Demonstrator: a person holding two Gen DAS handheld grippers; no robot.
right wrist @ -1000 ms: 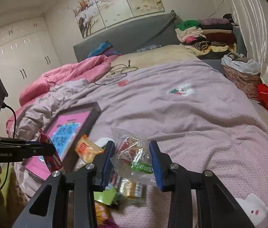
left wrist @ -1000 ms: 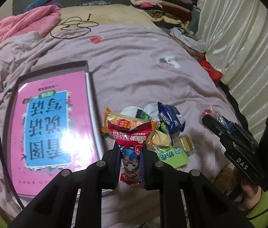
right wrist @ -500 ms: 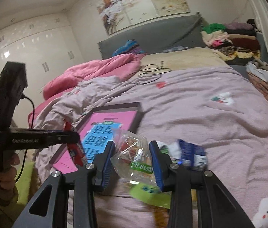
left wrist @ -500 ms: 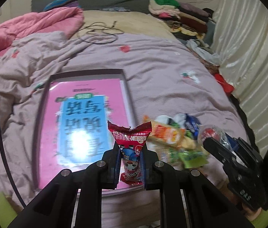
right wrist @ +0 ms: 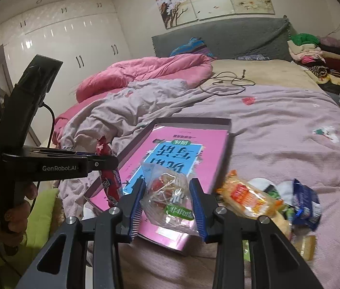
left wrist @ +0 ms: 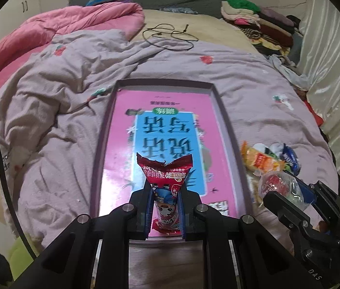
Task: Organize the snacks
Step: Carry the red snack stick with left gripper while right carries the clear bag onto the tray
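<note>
Over rumpled lilac bedspread [left wrist: 56, 120], lower pinched red sausage wrapper [left wrist: 165, 180] in left gripper [left wrist: 164, 213] and clear crinkly snack bag [right wrist: 167, 192] clamped in right gripper [right wrist: 167, 207] gently into shallow pink-lined box tray [left wrist: 227, 130], spaced apart.

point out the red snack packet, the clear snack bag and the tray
red snack packet [left wrist: 164, 173]: left wrist view, upper printed part above the fingers
clear snack bag [right wrist: 167, 192]: right wrist view, bag's middle
tray [left wrist: 227, 130]: left wrist view, right rim

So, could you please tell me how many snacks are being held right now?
2: a red packet in the left tongs, and a clear bag in the right tongs.
</note>
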